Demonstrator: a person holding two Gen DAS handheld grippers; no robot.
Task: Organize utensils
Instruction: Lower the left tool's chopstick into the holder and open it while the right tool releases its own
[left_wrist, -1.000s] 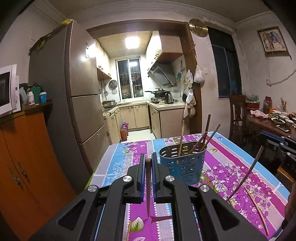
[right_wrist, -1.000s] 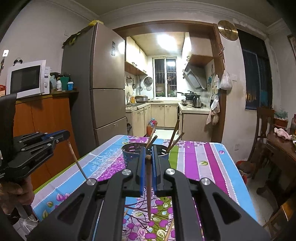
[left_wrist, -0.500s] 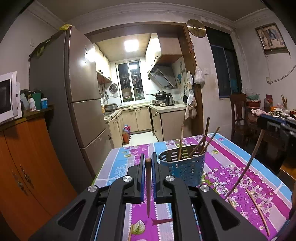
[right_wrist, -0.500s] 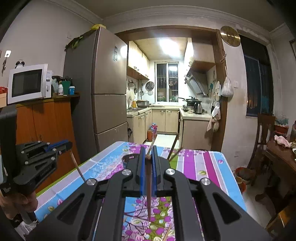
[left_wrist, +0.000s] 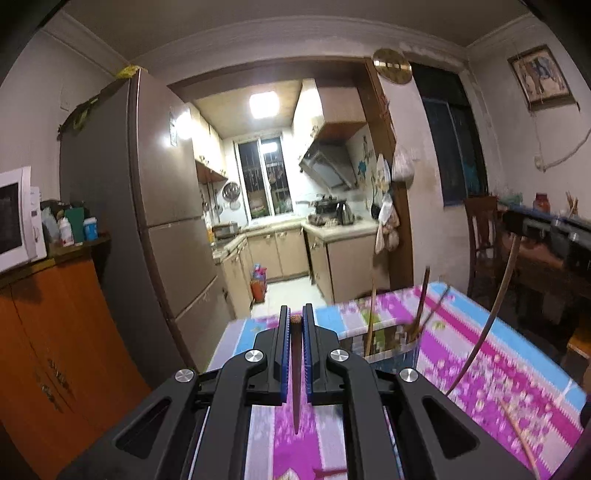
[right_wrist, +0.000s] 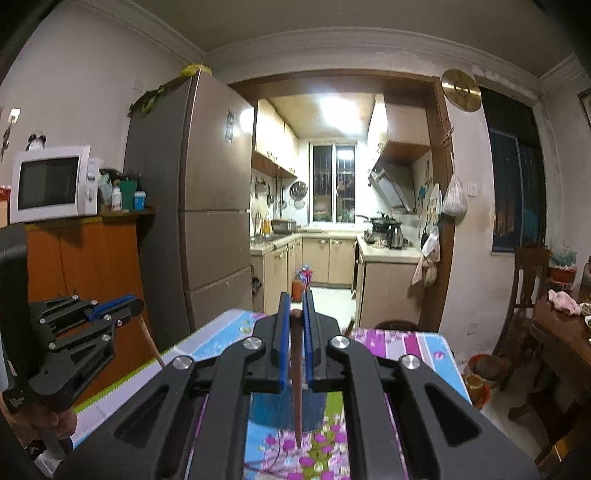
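Holding one brown chopstick apiece, both claws sit above the table (left_wrist: 491, 354) with its purple-and-blue flowered cloth.

Left claw (left_wrist: 295, 325): jaws narrow, clamped on a chopstick (left_wrist: 296, 376) that hangs point-down between the blue pads. Its thick end sits level with the fingertips; the tip hangs over the cloth, not touching.

Right claw (right_wrist: 295, 314): same state, jaws narrow on its own chopstick (right_wrist: 296, 380), point down. In the left wrist view this claw (left_wrist: 517, 227) shows at the right edge, and its chopstick (left_wrist: 491, 310) slants down toward the cloth. In the right wrist view the left claw (right_wrist: 129, 308) shows at the left edge, a hand (right_wrist: 44, 424) below it on the grip.

Landmark: the blue slotted basket (left_wrist: 391, 354) standing on the table.
- Left claw is beside the basket, to its left and nearer the viewer.
- Right claw is over the near side of the basket (right_wrist: 273, 410); the blue wall shows just behind its chopstick.
- Several chopsticks (left_wrist: 421, 314) stand leaning in the basket, ends above the rim. The view is blurred, so count uncertain.
- One more chopstick (left_wrist: 517, 443) lies flat on the cloth, well right of the basket, near the table edge.
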